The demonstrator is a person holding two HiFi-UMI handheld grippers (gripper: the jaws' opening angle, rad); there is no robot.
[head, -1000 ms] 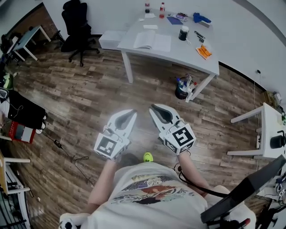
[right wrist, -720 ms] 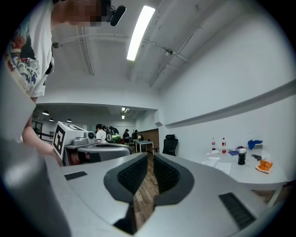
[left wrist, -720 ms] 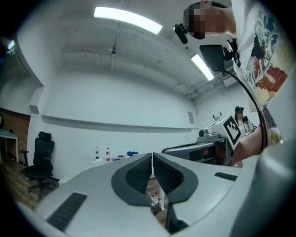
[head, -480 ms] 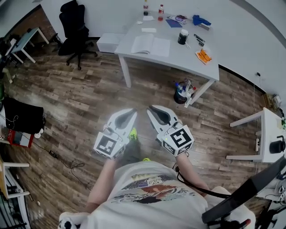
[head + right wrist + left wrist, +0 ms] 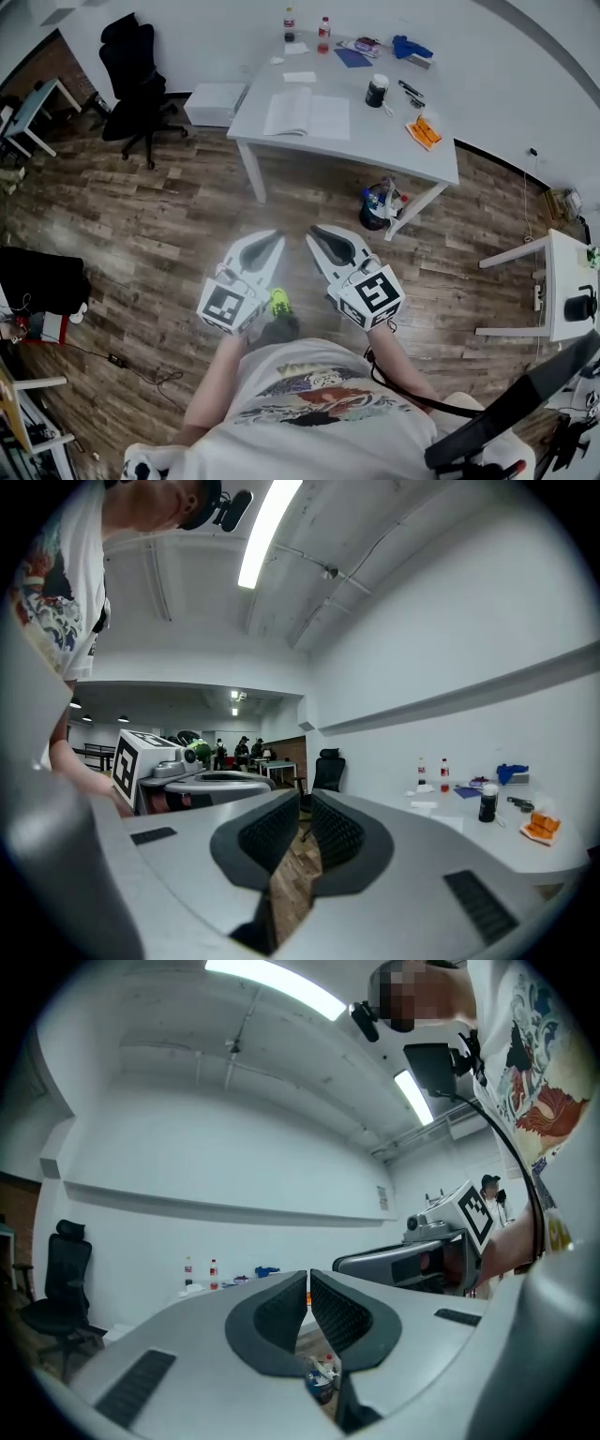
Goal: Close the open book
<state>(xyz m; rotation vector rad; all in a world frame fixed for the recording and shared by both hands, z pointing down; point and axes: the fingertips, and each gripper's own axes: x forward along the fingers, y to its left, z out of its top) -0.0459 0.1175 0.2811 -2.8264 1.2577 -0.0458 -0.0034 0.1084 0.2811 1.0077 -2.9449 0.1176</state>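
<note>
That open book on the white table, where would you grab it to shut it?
Probably the outer edge of its left half, coming from the left: the open book lies flat, spine pointing away from the person, so that half can fold over.

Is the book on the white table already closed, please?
No, the book lies open on the white table, its two pages spread flat.

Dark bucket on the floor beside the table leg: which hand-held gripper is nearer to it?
Right. In the head view, the right hand-held gripper is below-left of the bucket; the left hand-held gripper is farther to the left.
</note>
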